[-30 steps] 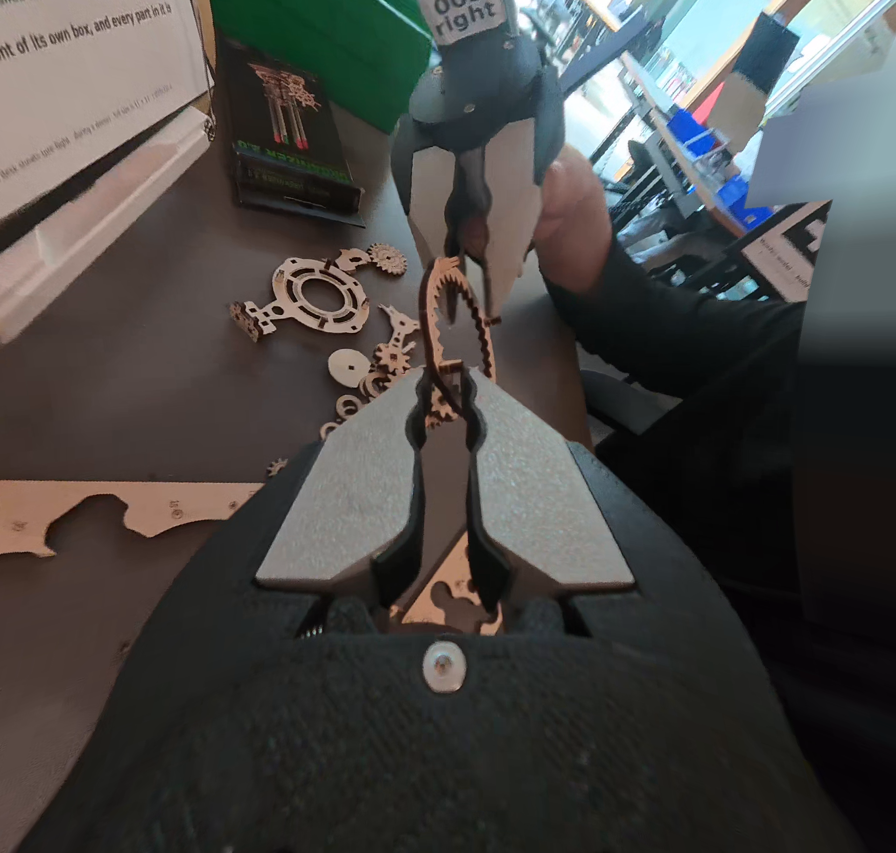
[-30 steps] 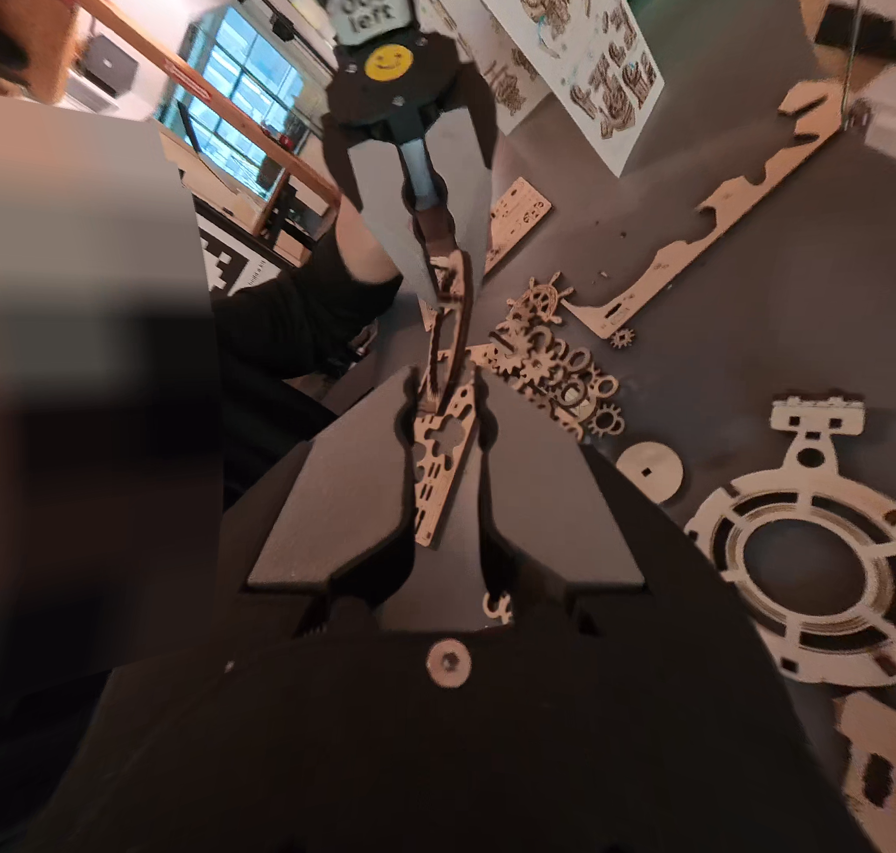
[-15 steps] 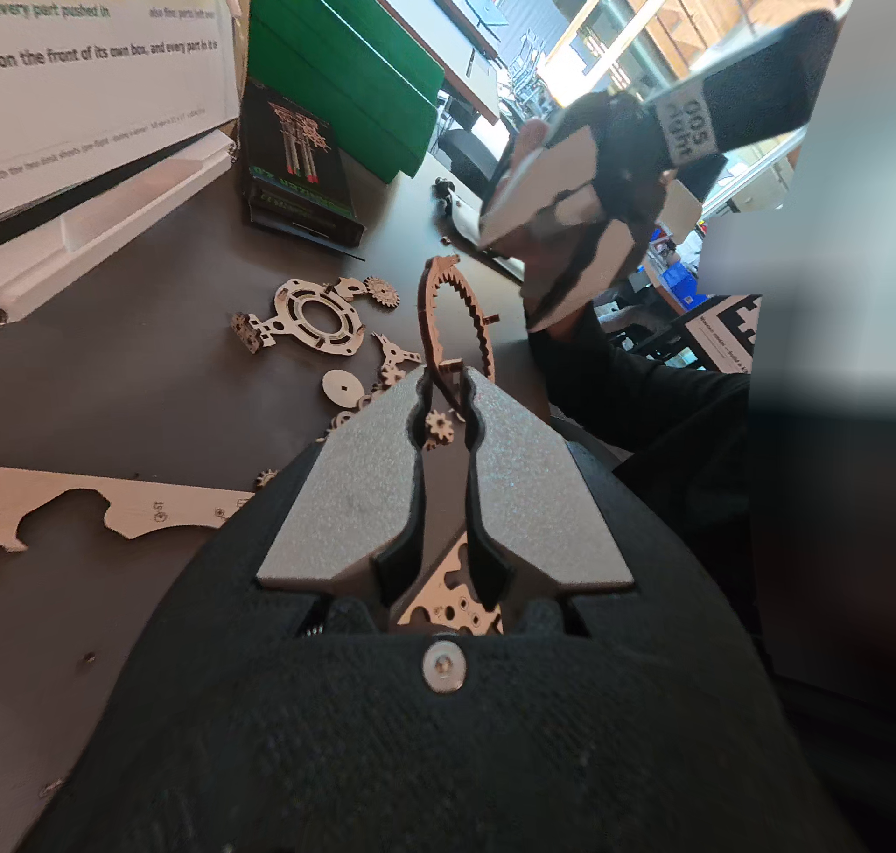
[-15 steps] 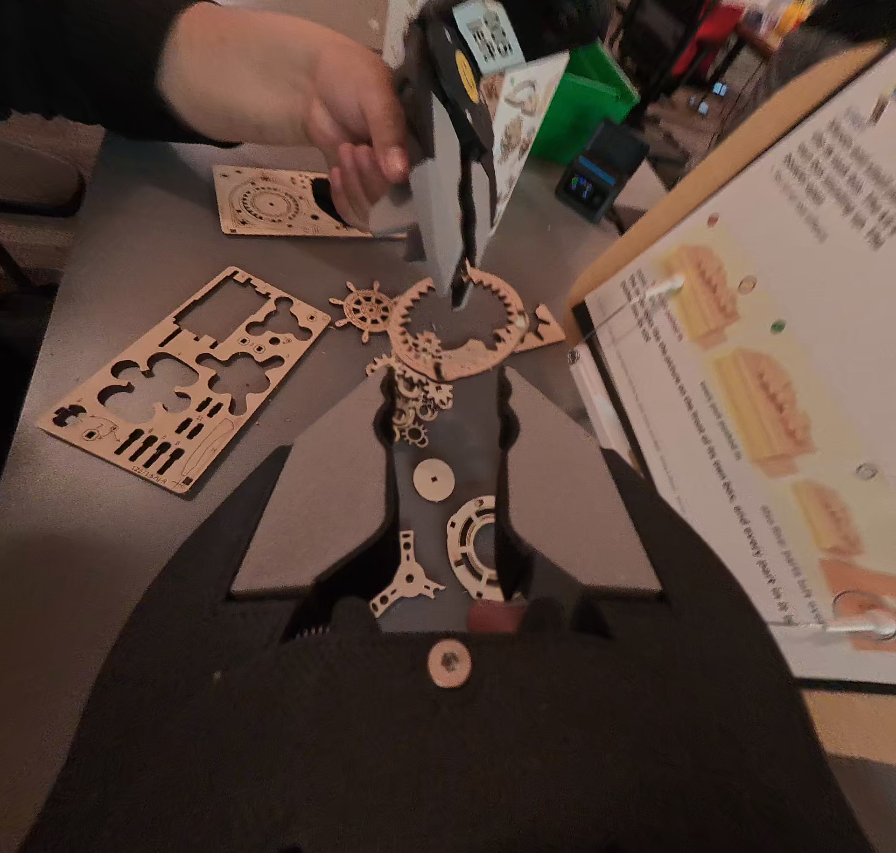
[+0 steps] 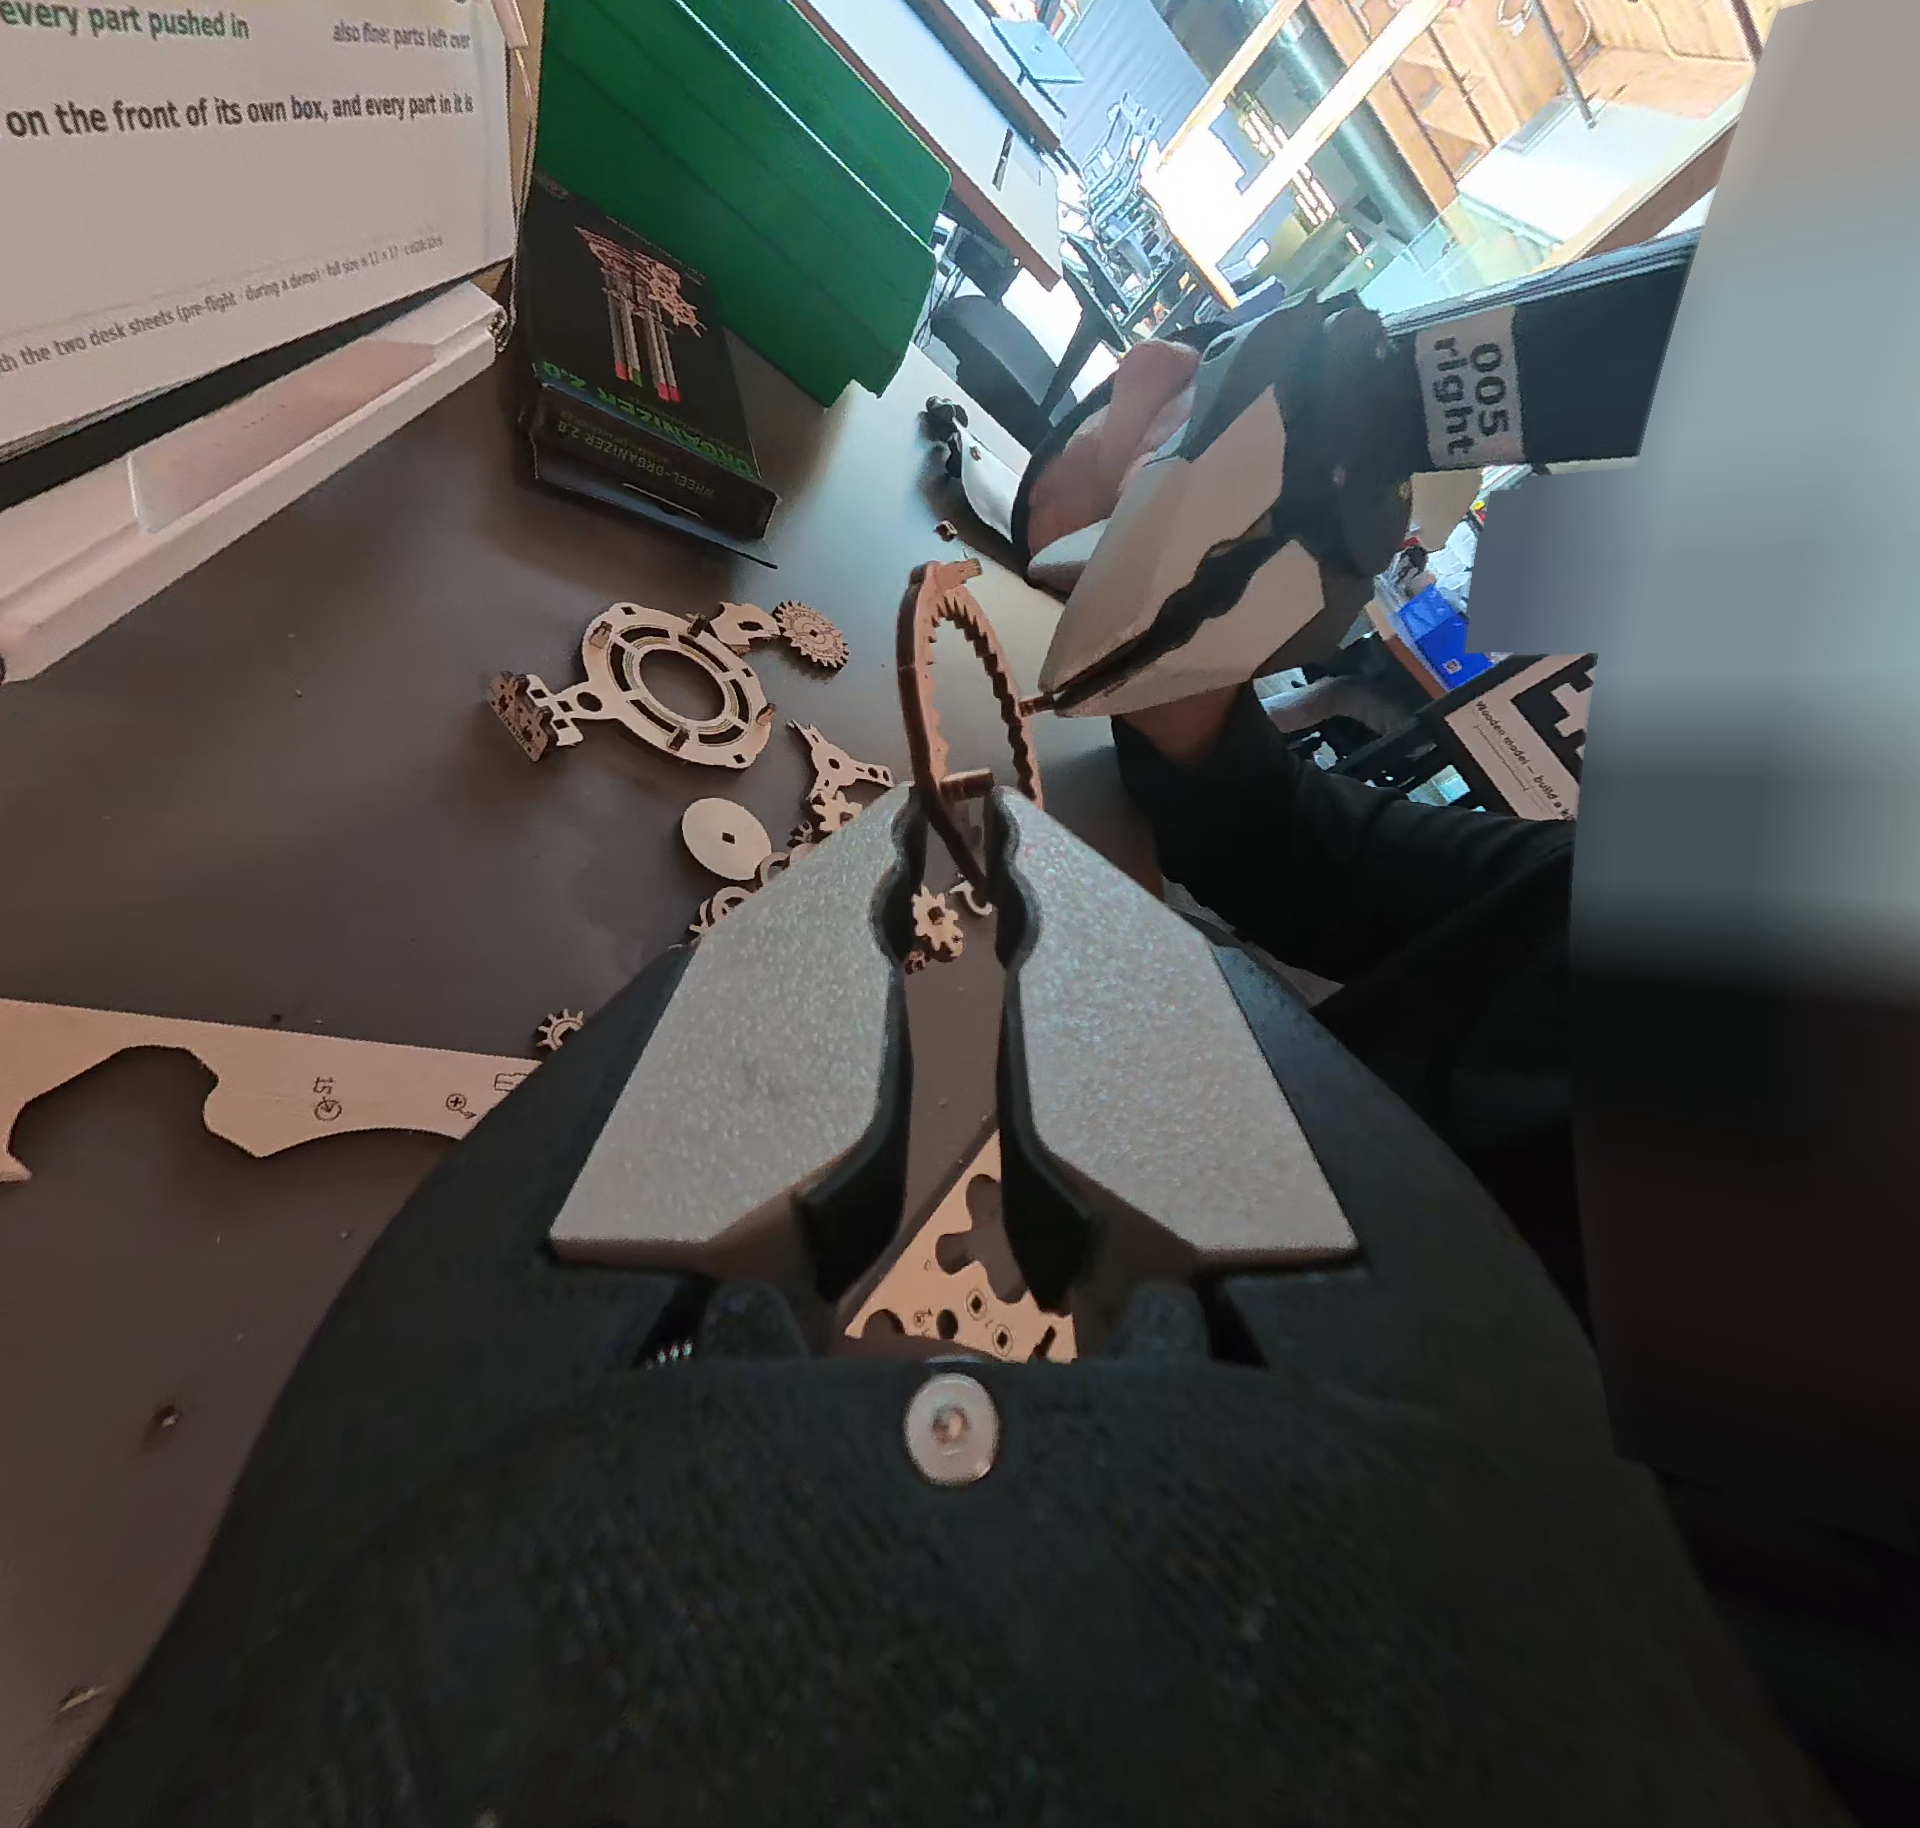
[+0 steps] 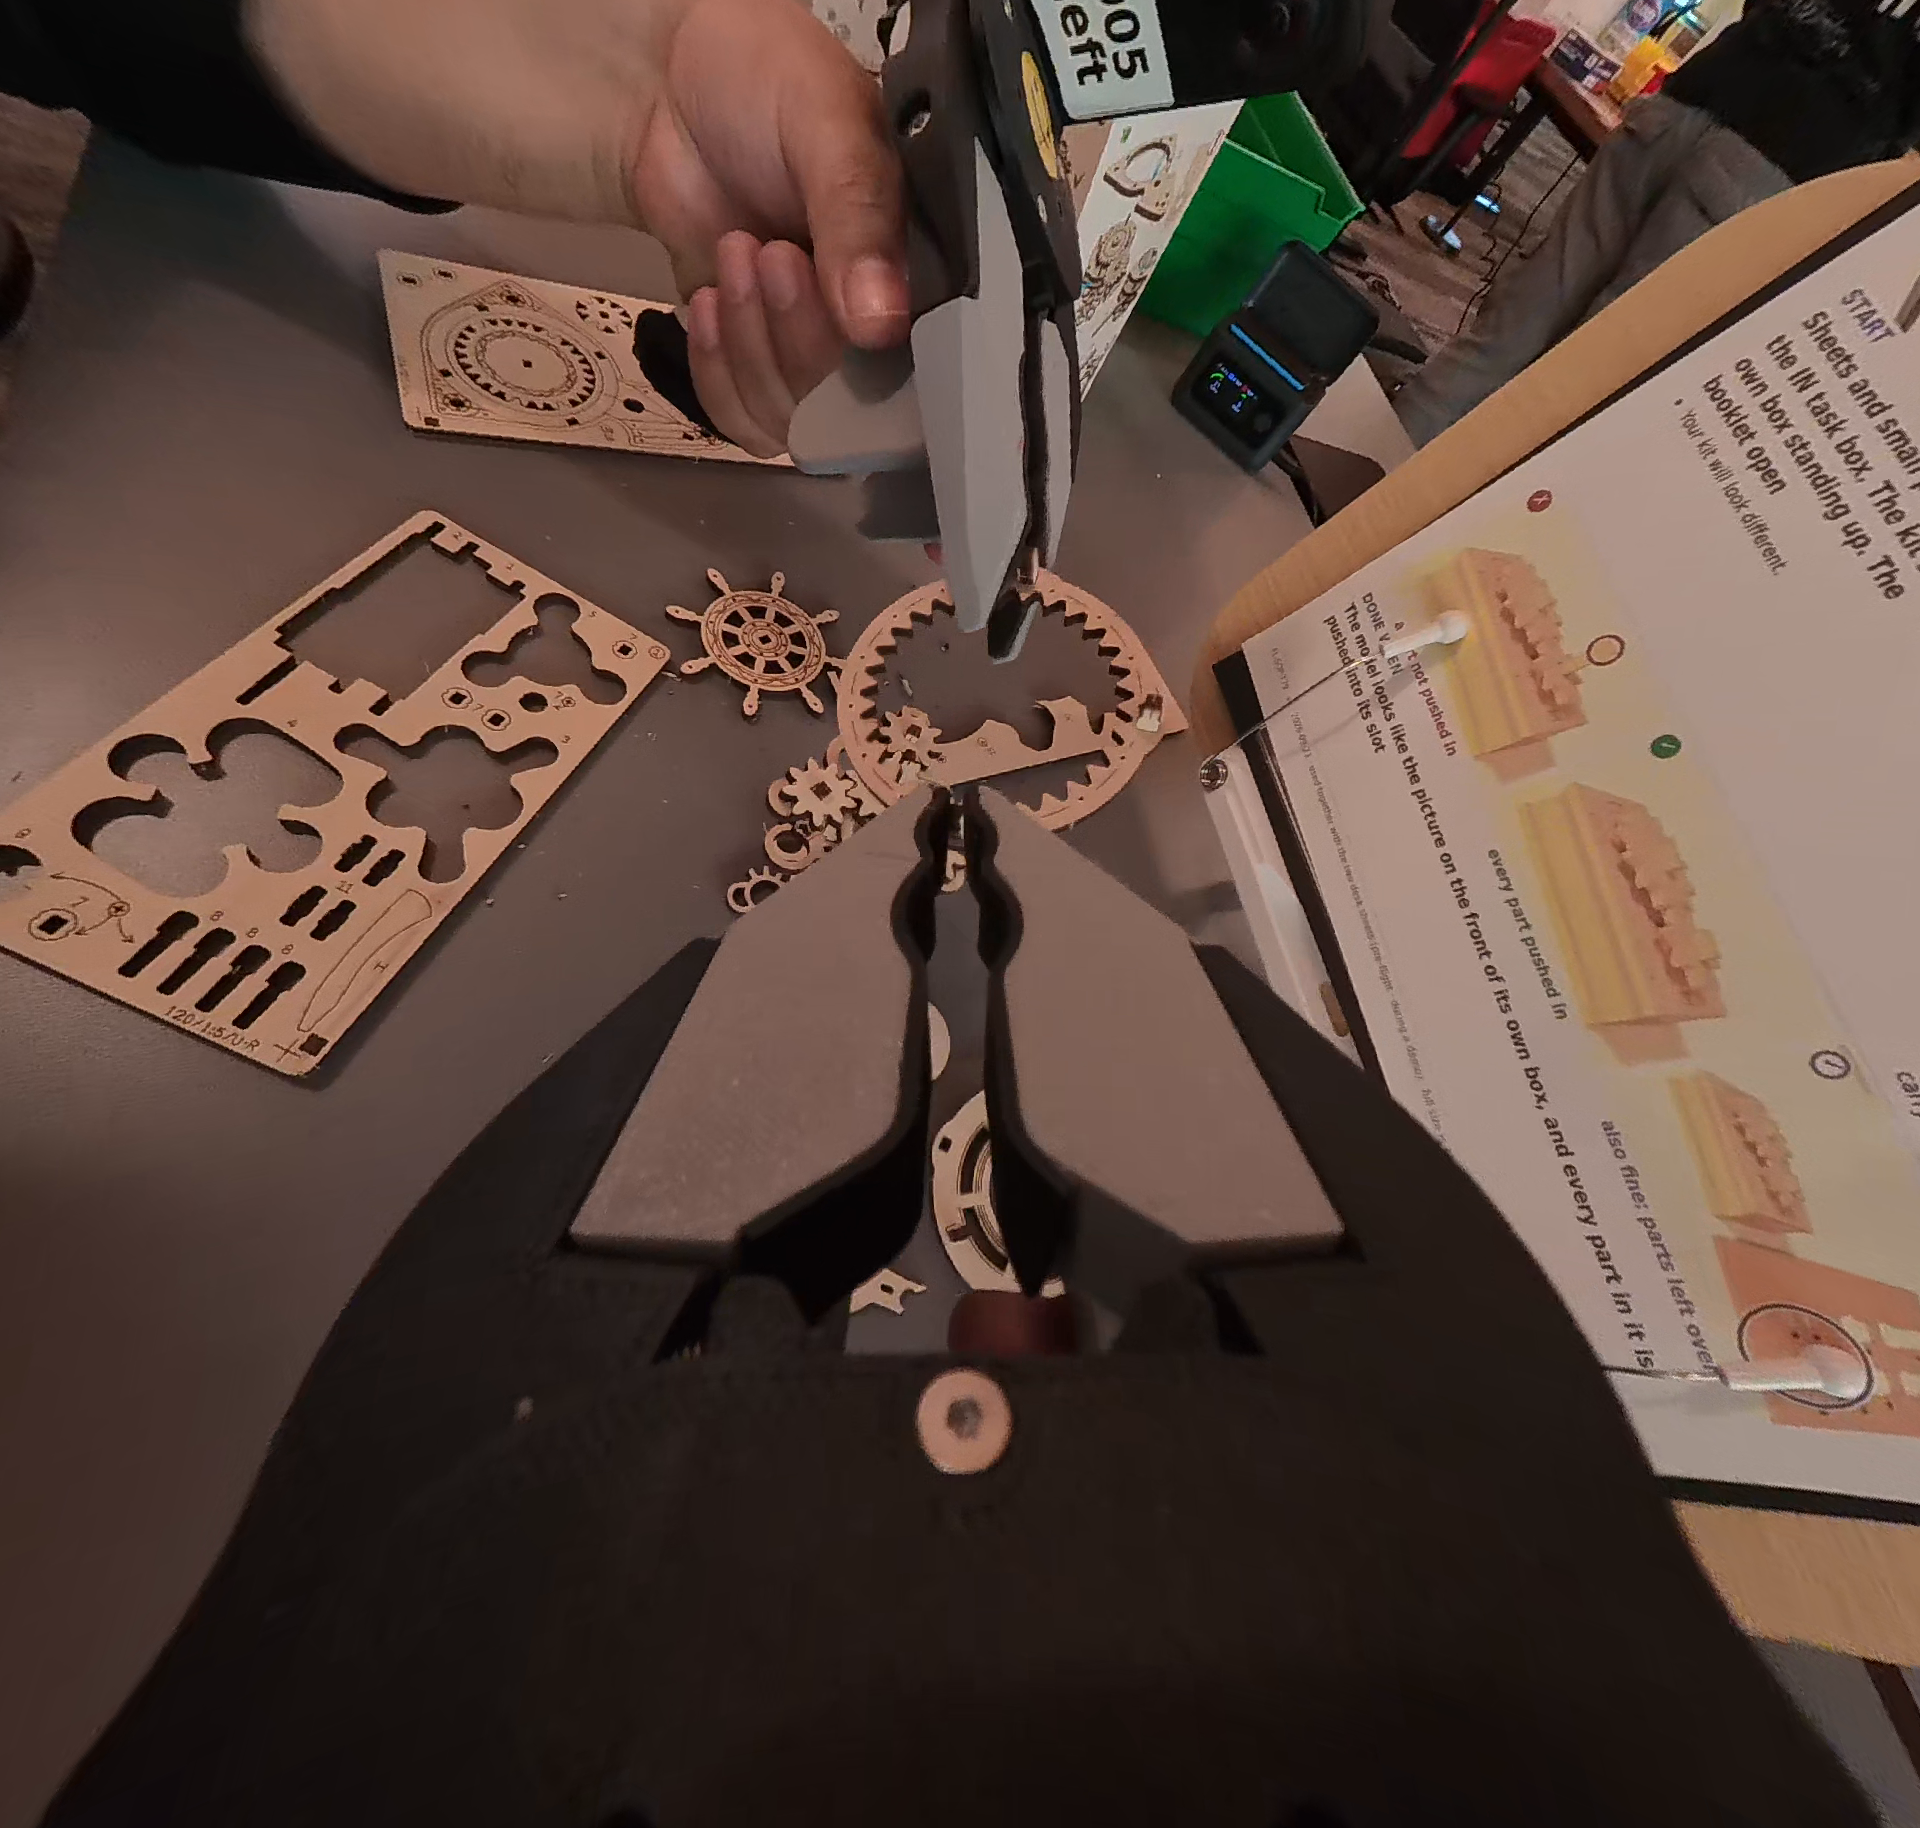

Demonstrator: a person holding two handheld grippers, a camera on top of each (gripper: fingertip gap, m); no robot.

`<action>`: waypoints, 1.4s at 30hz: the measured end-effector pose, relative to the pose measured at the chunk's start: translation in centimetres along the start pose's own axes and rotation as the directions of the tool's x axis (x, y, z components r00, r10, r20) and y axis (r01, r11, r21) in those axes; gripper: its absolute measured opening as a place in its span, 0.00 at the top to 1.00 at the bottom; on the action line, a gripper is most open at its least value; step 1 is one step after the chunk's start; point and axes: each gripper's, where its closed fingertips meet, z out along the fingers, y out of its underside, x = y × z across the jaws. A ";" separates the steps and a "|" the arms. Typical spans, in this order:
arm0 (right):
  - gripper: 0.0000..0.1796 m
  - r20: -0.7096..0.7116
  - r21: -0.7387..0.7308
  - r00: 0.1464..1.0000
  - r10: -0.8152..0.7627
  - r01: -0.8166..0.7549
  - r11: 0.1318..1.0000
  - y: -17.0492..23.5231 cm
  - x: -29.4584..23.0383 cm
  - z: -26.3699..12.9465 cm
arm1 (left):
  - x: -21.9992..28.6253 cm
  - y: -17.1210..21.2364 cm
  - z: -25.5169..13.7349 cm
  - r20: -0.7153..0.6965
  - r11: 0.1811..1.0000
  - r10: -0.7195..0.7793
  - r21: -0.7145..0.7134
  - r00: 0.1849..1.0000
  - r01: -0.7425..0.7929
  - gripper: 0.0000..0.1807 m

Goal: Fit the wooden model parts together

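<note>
A toothed wooden ring (image 5: 916, 677) stands on edge above the dark table, held at its lower rim by my left gripper (image 5: 956, 804), which is shut on it. In the right wrist view the ring (image 6: 1117, 698) faces me flat, with the left gripper (image 6: 1003, 630) pinching its far rim. My right gripper (image 6: 954, 799) is shut on a small tab at the ring's near rim. In the left wrist view the right gripper (image 5: 1051, 703) comes in from the right and touches the ring's right rim.
Loose parts lie below on the table: a round frame part (image 5: 675, 689), a disc (image 5: 727, 833), small gears (image 6: 821, 796), a ship's wheel (image 6: 764, 640). Cut-out sheets (image 6: 301, 791) lie at left, an instruction board (image 6: 1662, 843) at right, a black box (image 5: 634, 386) and green bins (image 5: 727, 147) behind. The tips of one gripper are about 5 centimeters away from the tips of the other. The ship's wheel (image 6: 764, 640) is about 15 centimeters from my left fingertips.
The right gripper left its place above the ring, swung to the right with jaws open, then came back and shut on the ring's rim. The left gripper kept hold of the ring.
</note>
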 end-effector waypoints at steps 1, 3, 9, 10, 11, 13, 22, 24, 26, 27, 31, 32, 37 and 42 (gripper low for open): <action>0.99 0.000 0.002 1.000 0.001 -0.001 1.000 0.0 0.0 0.0 | -0.1 -0.1 0.0 0.001 1.000 -0.005 0.005 1.000 0.005 0.96; 0.97 0.002 0.005 1.000 0.009 -0.009 1.000 0.0 0.0 0.0 | -0.1 -0.1 0.0 0.001 1.000 -0.010 0.006 1.000 0.010 0.96; 0.96 0.013 0.010 1.000 0.020 -0.021 1.000 0.0 0.0 0.0 | -0.1 -0.2 0.0 -0.001 1.000 -0.020 0.014 1.000 0.020 0.96; 0.96 0.017 0.011 0.999 0.027 -0.027 1.000 0.0 0.0 0.1 | -0.1 -0.2 0.0 -0.002 1.000 -0.020 0.015 1.000 0.020 0.96; 0.96 0.017 0.011 0.999 0.032 -0.032 0.999 0.1 0.0 0.1 | -0.1 -0.2 0.0 -0.002 1.000 -0.021 0.017 1.000 0.021 0.96; 0.99 0.006 0.006 0.999 0.035 -0.035 0.999 0.2 0.2 0.2 | 0.0 -0.1 0.1 -0.006 1.000 -0.022 0.015 1.000 0.022 0.96; 1.00 0.073 0.059 0.986 0.148 -0.153 0.986 -0.2 0.4 0.1 | 0.5 0.0 -0.3 -0.019 0.999 -0.005 0.047 1.000 0.006 0.94; 1.00 0.117 0.073 0.972 0.204 -0.213 0.974 0.0 0.3 0.4 | 0.0 0.2 -0.6 0.052 0.998 0.038 0.050 0.998 -0.041 0.91; 1.00 0.145 0.075 0.958 0.248 -0.260 0.963 0.4 0.3 0.7 | -0.2 0.4 -1.1 0.120 0.994 0.098 0.039 0.988 -0.104 0.88; 1.00 0.148 0.076 0.954 0.261 -0.274 0.959 0.6 0.3 0.9 | -0.1 0.5 -1.3 0.139 0.991 0.119 0.036 0.983 -0.125 0.87; 1.00 0.171 0.100 0.944 0.283 -0.302 0.948 0.7 0.2 0.9 | -1.2 1.0 -2.8 0.284 0.962 0.266 -0.017 0.921 -0.272 0.78; 1.00 0.180 0.106 0.943 0.279 -0.301 0.948 0.7 0.0 0.8 | -1.4 1.1 -3.2 0.309 0.949 0.306 -0.026 0.901 -0.313 0.80; 1.00 0.215 0.121 0.937 0.274 -0.304 0.945 1.2 -0.5 0.7 | -0.8 1.4 -3.5 0.347 0.894 0.428 -0.029 0.835 -0.446 0.84; 1.00 0.224 0.111 0.944 0.243 -0.273 0.956 1.3 -1.0 0.9 | -0.6 1.7 -2.4 0.343 0.883 0.452 -0.038 0.823 -0.469 0.87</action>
